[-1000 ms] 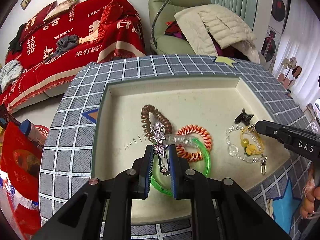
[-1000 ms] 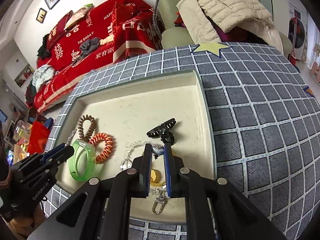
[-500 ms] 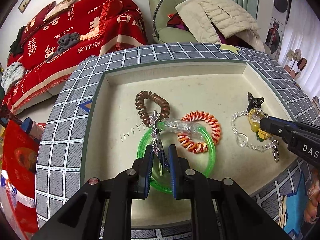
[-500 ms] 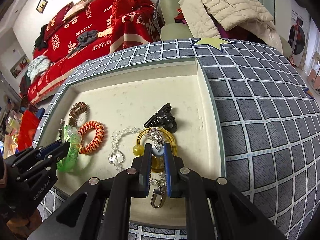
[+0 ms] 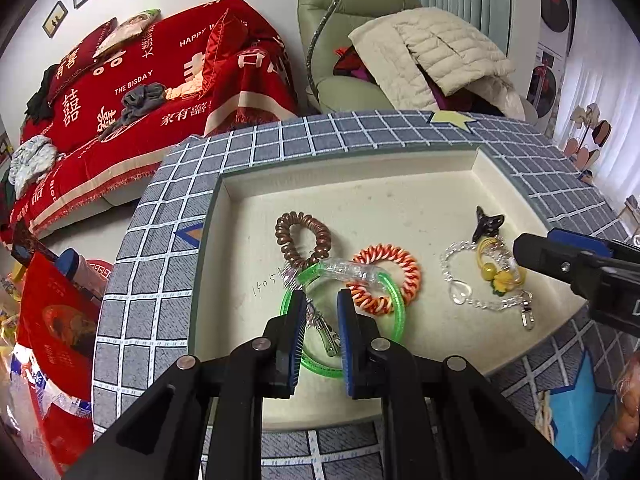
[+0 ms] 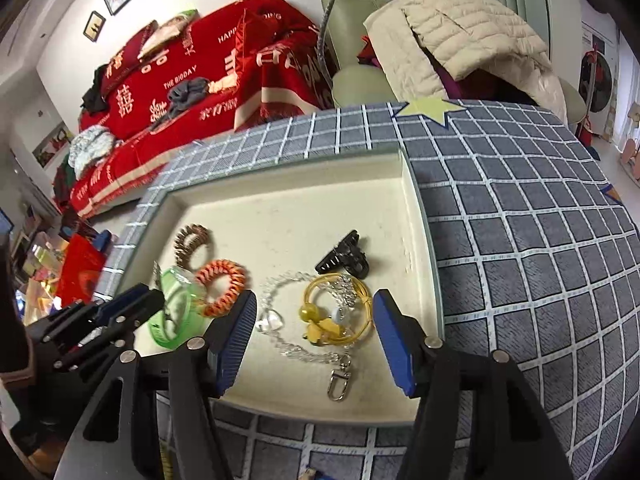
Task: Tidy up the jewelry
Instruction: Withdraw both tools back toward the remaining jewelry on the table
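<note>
Two grippers over the tray [image 6: 424,216].
Right gripper [image 6: 314,334] just opened wide, yellow bracelet [image 6: 340,312] dropped free below; left gripper [image 5: 320,322] pinches the silver hair clip [image 5: 322,326], likely to sort.

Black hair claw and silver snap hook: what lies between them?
The yellow beaded ring and clear bead chain, seen in the right wrist view.

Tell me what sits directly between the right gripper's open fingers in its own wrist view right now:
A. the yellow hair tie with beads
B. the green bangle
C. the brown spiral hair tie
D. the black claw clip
A: in the right wrist view the yellow hair tie lies on the tray floor between the spread fingers of the right gripper, untouched by either pad; its jaws have just been opening.
</note>
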A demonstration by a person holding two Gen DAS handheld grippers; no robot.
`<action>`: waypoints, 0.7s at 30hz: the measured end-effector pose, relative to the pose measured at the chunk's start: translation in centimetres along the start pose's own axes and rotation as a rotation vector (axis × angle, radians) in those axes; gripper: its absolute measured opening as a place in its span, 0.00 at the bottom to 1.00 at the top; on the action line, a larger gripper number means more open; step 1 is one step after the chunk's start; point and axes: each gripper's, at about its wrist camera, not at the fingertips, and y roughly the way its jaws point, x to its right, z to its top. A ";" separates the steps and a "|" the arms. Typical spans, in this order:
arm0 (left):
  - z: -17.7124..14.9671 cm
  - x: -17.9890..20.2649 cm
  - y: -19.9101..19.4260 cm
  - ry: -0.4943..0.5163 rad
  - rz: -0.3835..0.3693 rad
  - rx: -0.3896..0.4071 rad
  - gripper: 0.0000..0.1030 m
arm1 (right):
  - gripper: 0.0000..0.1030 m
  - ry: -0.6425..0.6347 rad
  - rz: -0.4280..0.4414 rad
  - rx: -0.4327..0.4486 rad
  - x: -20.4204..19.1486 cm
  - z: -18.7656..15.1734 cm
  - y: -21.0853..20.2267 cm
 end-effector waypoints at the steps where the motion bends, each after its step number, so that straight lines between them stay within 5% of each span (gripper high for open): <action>1: 0.0 -0.1 -0.3 0.002 -0.007 0.002 0.36 | 0.67 0.005 0.002 0.009 0.0 0.0 -0.5; 2: 0.1 -0.2 -0.4 0.003 -0.010 0.001 0.45 | 0.69 0.009 0.005 0.019 -0.1 0.1 -1.0; 3: 0.1 -0.2 -0.7 0.001 -0.006 0.002 0.84 | 0.72 0.010 0.007 0.025 -0.1 0.1 -1.3; 4: 0.1 -0.3 -1.0 -0.008 0.005 0.013 1.00 | 0.73 0.010 0.010 0.031 -0.2 0.0 -1.8; 6: 0.0 -0.6 -2.3 -0.018 0.022 0.077 1.00 | 0.76 0.001 0.013 0.045 -0.5 0.0 -2.5; 13: -0.4 -1.5 -5.1 -0.026 0.041 0.101 1.00 | 0.82 0.020 0.031 0.058 -0.6 -0.9 -4.7; 16: -1.0 -2.4 -6.3 -0.057 0.046 0.099 1.00 | 0.99 0.032 0.022 0.101 -0.4 -1.7 -6.3; 21: -3.4 -3.3 -7.9 -0.068 0.022 0.067 1.00 | 1.00 0.058 0.050 0.122 0.2 -3.2 -8.3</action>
